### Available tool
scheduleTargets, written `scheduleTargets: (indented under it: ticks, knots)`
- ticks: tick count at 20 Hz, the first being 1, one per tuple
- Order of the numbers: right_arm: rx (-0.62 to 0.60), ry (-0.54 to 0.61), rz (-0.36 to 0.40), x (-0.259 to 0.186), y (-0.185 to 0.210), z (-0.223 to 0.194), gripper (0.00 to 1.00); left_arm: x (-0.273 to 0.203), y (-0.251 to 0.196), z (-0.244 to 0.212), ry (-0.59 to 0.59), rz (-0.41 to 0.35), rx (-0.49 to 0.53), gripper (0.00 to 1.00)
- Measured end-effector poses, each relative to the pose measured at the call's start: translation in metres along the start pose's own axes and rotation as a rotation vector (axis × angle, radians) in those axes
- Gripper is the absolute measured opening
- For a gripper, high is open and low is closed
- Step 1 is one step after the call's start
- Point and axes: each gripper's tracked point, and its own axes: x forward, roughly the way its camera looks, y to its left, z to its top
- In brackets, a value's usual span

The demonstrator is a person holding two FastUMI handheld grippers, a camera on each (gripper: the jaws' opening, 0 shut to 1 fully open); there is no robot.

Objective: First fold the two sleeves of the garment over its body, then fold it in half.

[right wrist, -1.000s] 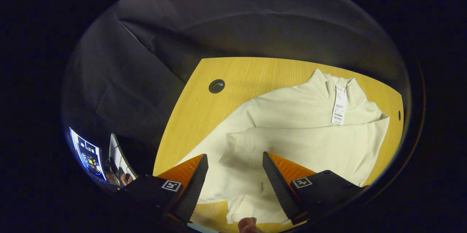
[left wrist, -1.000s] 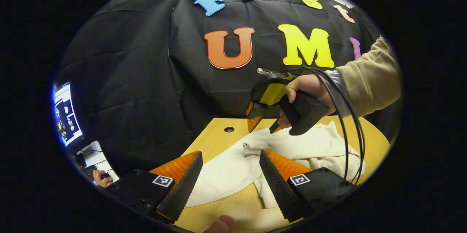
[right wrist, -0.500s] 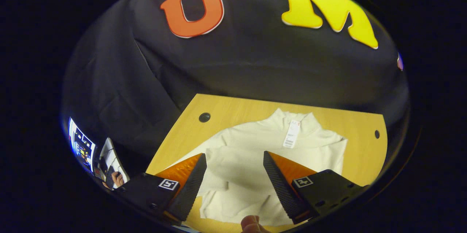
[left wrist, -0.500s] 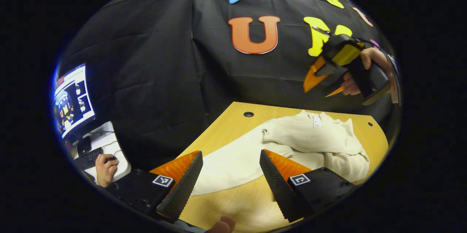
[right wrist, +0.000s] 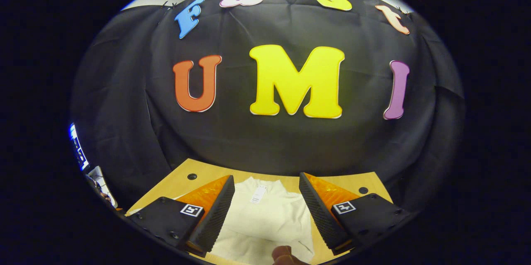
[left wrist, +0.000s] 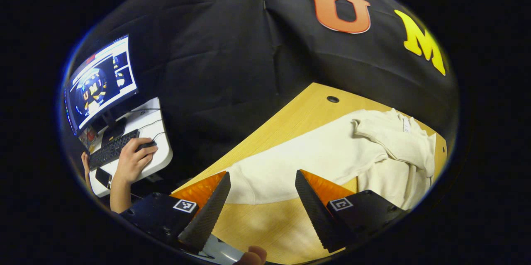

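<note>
A cream long-sleeved garment [left wrist: 332, 157] lies on the wooden table [left wrist: 298, 120]. In the left gripper view one sleeve lies folded across its body at the right, and the other sleeve stretches out toward my left gripper [left wrist: 261, 198]. That gripper is open, its fingers on either side of the sleeve's end, above the table with nothing between them. In the right gripper view the garment [right wrist: 265, 215] lies far below with a white tag at its collar. My right gripper [right wrist: 265, 211] is open, raised high over the table and holds nothing.
A side desk [left wrist: 145, 149] at the left carries a monitor [left wrist: 99, 82] and a keyboard [left wrist: 112, 149], with a person's hand [left wrist: 132, 161] on a mouse. The table has small round holes [left wrist: 332, 99] near its far edge. A fingertip [left wrist: 253, 254] shows at the bottom.
My left gripper has swung left and drawn back toward the outstretched sleeve's end. My right gripper has risen and tilted up, away from the folded sleeve, and left the left gripper view.
</note>
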Motion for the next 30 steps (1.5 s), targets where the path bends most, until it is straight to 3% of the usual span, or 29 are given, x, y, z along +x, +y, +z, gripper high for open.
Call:
scheduleTargets:
  ticks: [7,9,10,17,20,22,30]
  knots:
    - [-0.040,-0.084,-0.007,-0.030,0.002,0.032,0.97,0.030,0.037,-0.025,0.179,0.118,-0.146,1.00]
    - [-0.058,-0.060,-0.025,-0.030,0.000,0.021,0.93,0.042,0.044,-0.032,0.232,0.130,-0.176,1.00]
    - [-0.060,-0.045,-0.023,-0.031,0.001,0.013,0.96,0.049,0.046,-0.037,0.267,0.131,-0.198,1.00]
    - [-0.047,0.029,-0.003,-0.047,0.021,-0.022,0.96,0.070,0.041,-0.066,0.483,0.119,-0.301,1.00]
    - [-0.046,0.045,0.005,-0.047,0.026,-0.026,0.96,0.078,0.037,-0.062,0.518,0.112,-0.266,0.98]
    - [-0.052,0.043,-0.035,-0.046,0.019,-0.025,0.96,0.078,0.035,-0.062,0.559,0.109,-0.270,0.96]
    - [-0.040,0.033,0.000,-0.048,0.032,-0.022,0.95,0.081,0.036,-0.061,0.639,0.092,-0.270,0.97]
